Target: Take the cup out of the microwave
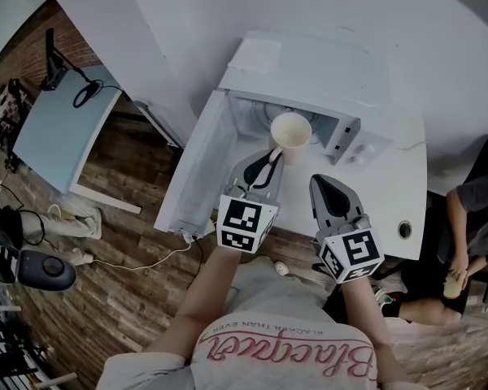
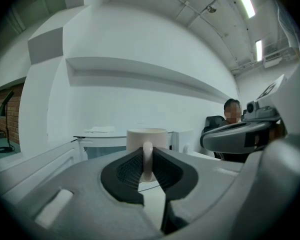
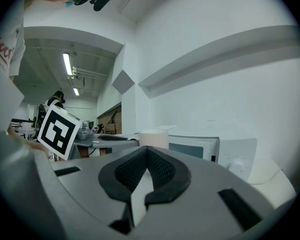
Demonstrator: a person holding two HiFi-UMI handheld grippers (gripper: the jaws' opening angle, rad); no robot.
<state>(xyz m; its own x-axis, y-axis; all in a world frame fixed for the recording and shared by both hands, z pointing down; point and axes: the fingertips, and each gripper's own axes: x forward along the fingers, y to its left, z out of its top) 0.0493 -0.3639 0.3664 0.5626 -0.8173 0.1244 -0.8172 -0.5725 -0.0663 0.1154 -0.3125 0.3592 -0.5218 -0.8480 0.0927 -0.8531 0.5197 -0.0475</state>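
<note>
Cup [image 1: 291, 132] upright at the open front of the microwave [image 1: 309, 63], door [image 1: 197, 169] swung out left. Left tool [image 2: 147, 156] clamped on the cup's handle. Right tool [image 3: 146, 154] closed together, empty, over the desk [image 1: 394, 189].

Cup [image 1: 290, 131] cream; microwave [image 1: 309, 67] white (door [image 1: 195, 169] too); floor [image 1: 138, 250] brown wood-plank; shirt [image 1: 268, 299] grey, pink lettering.

The right gripper [image 3: 146, 151] has its jaws closed together on nothing, and beyond them are seen the cup [image 3: 152, 138] and the white microwave [image 3: 200, 149]
</note>
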